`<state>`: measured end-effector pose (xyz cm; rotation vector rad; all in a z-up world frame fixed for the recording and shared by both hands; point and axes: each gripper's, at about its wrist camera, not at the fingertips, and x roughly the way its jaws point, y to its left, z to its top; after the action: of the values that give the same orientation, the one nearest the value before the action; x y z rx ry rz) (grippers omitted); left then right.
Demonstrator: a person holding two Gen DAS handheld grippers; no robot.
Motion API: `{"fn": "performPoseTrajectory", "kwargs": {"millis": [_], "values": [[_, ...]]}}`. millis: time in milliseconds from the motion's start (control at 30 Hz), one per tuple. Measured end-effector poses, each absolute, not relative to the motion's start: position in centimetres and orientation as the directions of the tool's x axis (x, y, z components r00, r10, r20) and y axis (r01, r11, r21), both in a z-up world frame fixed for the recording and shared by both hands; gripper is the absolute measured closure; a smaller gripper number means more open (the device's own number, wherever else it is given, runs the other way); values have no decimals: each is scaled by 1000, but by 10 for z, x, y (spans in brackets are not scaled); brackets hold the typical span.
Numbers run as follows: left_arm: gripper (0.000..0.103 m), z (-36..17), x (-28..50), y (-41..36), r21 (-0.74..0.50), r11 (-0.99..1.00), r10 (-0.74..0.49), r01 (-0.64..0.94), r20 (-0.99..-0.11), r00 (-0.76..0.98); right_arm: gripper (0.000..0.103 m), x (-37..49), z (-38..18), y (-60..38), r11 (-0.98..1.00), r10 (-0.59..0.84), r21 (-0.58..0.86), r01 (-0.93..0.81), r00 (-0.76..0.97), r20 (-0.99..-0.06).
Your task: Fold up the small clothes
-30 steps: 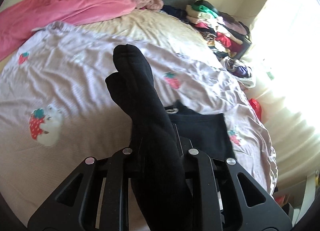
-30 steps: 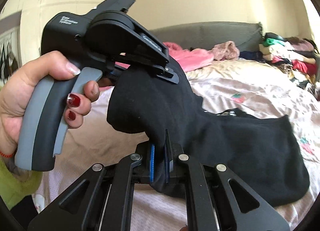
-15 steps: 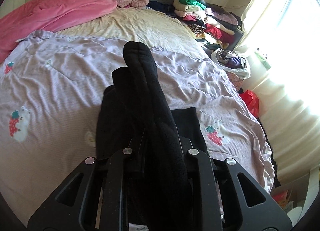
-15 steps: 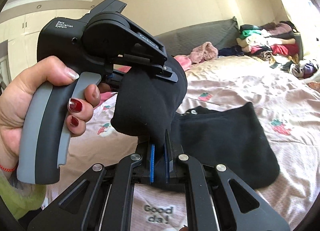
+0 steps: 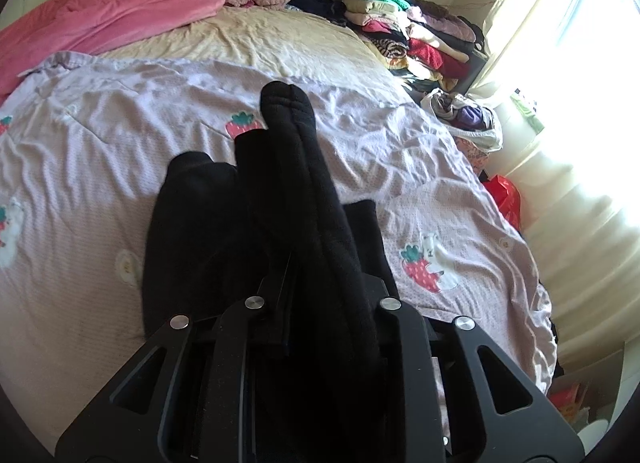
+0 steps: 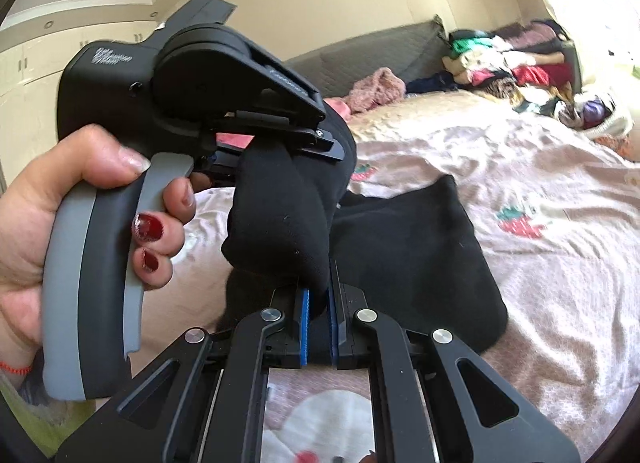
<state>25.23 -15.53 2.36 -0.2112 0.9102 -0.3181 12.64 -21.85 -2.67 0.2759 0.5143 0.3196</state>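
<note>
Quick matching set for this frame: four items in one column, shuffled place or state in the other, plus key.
Items:
1. black garment
2. pink blanket
3. stack of folded clothes
4. right gripper

Places or states:
A. far side of the bed, beside the curtain
B. gripped at once by both grippers, part of it on the strawberry-print cover
C. crumpled near the grey headboard
D. blue-padded fingers clamped on black fabric

Pairs: 1-B, 2-C, 3-A, 4-D
</note>
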Motion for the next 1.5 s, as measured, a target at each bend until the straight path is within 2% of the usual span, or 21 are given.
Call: {"fn": "performPoseTrajectory", "kwargs": {"millis": [67, 133, 167, 200, 267, 333, 633, 867, 967, 1067, 1300, 1500], "values": [[84, 17, 253, -157, -322, 927, -373, 193, -741, 558, 97, 131, -37, -223, 911, 360, 362, -198, 809, -464], [70, 11, 254, -153, -387, 898, -437, 210, -720, 539, 96, 137, -45, -229, 908, 357, 380, -175, 798, -486], [46, 12, 253, -148, -438, 873, -481, 216, -695, 535, 96, 140, -50, -232, 909, 347, 389, -151, 791, -504], [29, 14, 251, -144, -460, 863, -496, 211, -684, 536, 96, 142, -56, -237, 906, 340, 404, -123, 781, -524], [29, 20, 245, -135, -492, 841, -526, 224, -650, 549, 96, 146, -64, -245, 893, 340, 443, -82, 768, -542], [31, 29, 236, -125, -472, 849, -513, 238, -630, 583, 95, 148, -72, -255, 869, 357, 492, -53, 756, -549], [34, 3, 212, -94, -264, 946, -322, 187, -716, 619, 90, 135, -71, -260, 862, 355, 506, -32, 750, -558], [34, -9, 205, -83, -214, 953, -301, 212, -721, 624, 84, 133, -58, -264, 859, 352, 511, -11, 739, -575], [34, -11, 203, -83, -203, 952, -302, 227, -719, 626, 76, 131, -52, -271, 865, 328, 502, 7, 749, -576], [34, -12, 203, -82, -198, 951, -305, 236, -720, 624, 65, 129, -42, -279, 874, 295, 485, 26, 765, -573], [34, -19, 201, -77, -191, 950, -307, 247, -721, 621, 57, 144, -15, -289, 902, 252, 430, 26, 779, -574], [34, -25, 199, -80, -185, 945, -317, 270, -719, 618, 52, 195, -1, -292, 923, 279, 385, -18, 721, -635]]}}
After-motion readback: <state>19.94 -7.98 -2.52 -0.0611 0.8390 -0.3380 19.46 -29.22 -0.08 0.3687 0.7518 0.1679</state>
